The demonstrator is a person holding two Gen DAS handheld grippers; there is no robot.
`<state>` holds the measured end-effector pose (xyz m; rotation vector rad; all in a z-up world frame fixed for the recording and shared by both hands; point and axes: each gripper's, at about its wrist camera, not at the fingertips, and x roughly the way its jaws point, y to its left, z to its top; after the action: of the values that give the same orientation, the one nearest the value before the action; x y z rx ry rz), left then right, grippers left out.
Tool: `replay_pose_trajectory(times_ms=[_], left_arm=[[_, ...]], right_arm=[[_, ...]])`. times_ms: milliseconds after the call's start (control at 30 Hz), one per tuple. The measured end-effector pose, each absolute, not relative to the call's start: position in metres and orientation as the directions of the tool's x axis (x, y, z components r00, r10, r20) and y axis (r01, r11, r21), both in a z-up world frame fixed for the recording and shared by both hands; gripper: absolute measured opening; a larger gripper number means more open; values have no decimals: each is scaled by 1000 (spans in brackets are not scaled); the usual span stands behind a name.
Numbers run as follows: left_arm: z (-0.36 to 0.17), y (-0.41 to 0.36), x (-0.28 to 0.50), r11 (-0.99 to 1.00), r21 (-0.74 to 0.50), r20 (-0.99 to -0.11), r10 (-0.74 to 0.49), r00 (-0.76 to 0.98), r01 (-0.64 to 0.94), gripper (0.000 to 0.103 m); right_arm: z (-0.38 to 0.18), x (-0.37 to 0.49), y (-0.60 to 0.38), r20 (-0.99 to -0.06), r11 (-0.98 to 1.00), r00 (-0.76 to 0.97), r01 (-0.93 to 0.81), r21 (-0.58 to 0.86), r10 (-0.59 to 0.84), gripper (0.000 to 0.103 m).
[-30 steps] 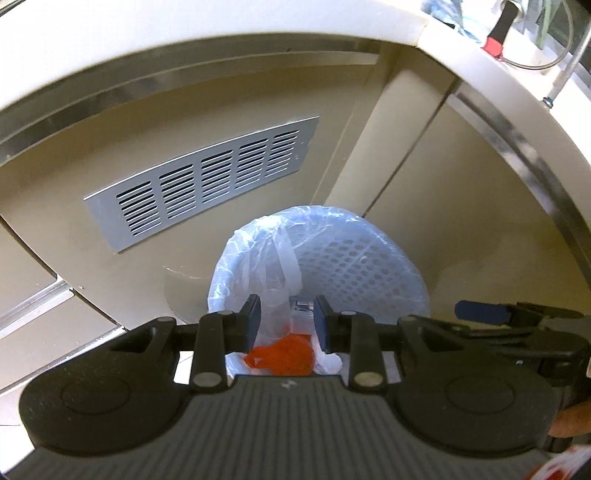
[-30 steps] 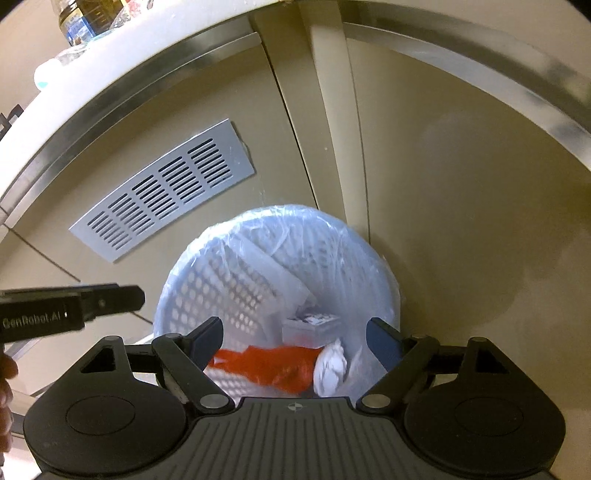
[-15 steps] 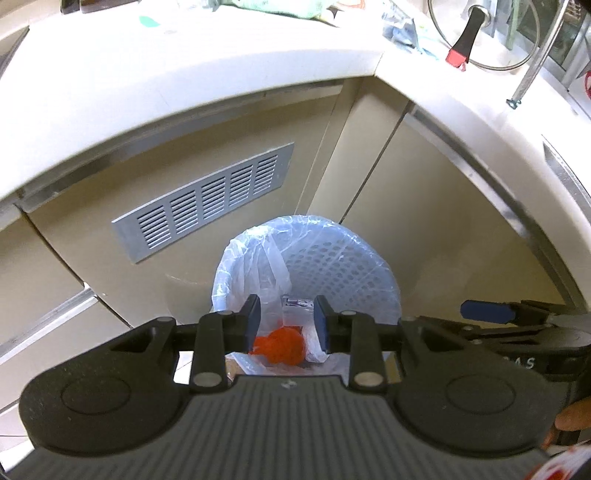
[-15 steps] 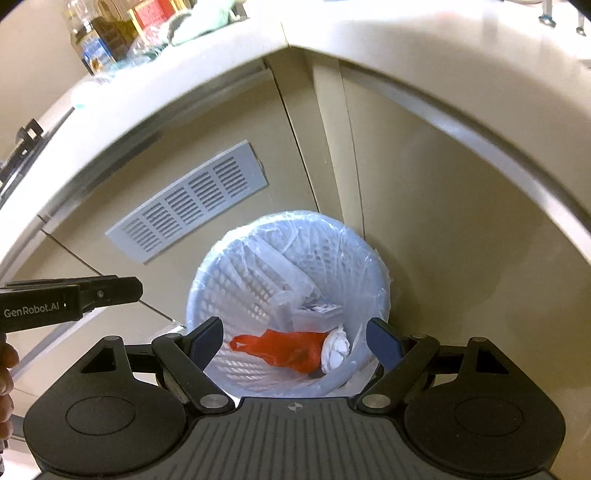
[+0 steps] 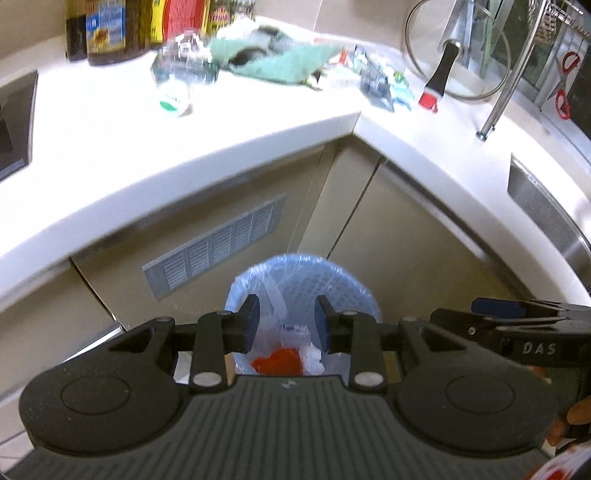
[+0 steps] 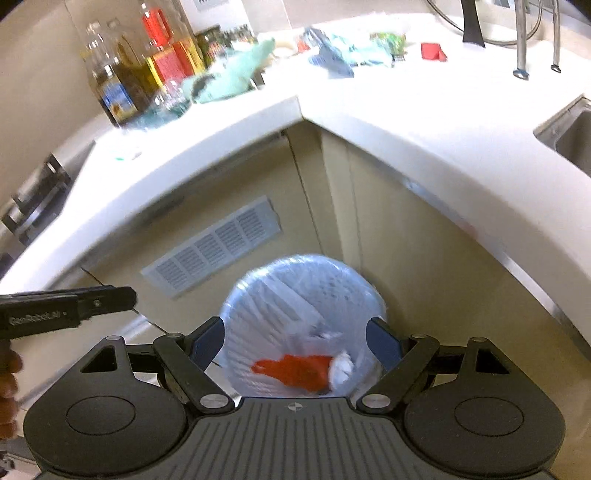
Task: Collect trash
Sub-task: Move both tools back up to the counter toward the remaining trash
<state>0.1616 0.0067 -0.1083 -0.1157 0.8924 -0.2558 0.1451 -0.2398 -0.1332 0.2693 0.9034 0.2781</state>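
Hovering above the lined waste basket (image 5: 343, 291) on the floor below the counter (image 5: 258, 122) corner: left claw (image 5: 285, 325) with jaws narrowed, gripping nothing. Lying inside the basket: orange trash (image 6: 295, 371) beside, possibly, a crumpled white wad (image 6: 341, 369). Hanging alongside: right claw (image 6: 295, 338), jaws spread, empty.

Glare whitens the countertop (image 5: 258, 122), far clutter smears with blur, and fisheye bends the edges.

White countertop (image 5: 258, 122), bottles (image 5: 107, 33), green cloth (image 5: 280, 62)
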Motion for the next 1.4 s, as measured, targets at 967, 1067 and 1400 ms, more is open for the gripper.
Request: replay_pose_trajectory(times_ms=[967, 1067, 1400], left_arm=[[-50, 12, 233, 977, -187, -662, -204, 721, 106, 29], [-48, 4, 251, 980, -182, -655, -181, 733, 79, 29], [-48, -18, 306, 989, -149, -656, -107, 747, 10, 29]], right_arm=[[-58, 242, -281, -594, 955, 762, -107, 277, 258, 79], [-55, 271, -284, -584, 954, 764, -139, 265, 274, 74], [-57, 362, -281, -559, 936, 754, -232, 264, 345, 58]])
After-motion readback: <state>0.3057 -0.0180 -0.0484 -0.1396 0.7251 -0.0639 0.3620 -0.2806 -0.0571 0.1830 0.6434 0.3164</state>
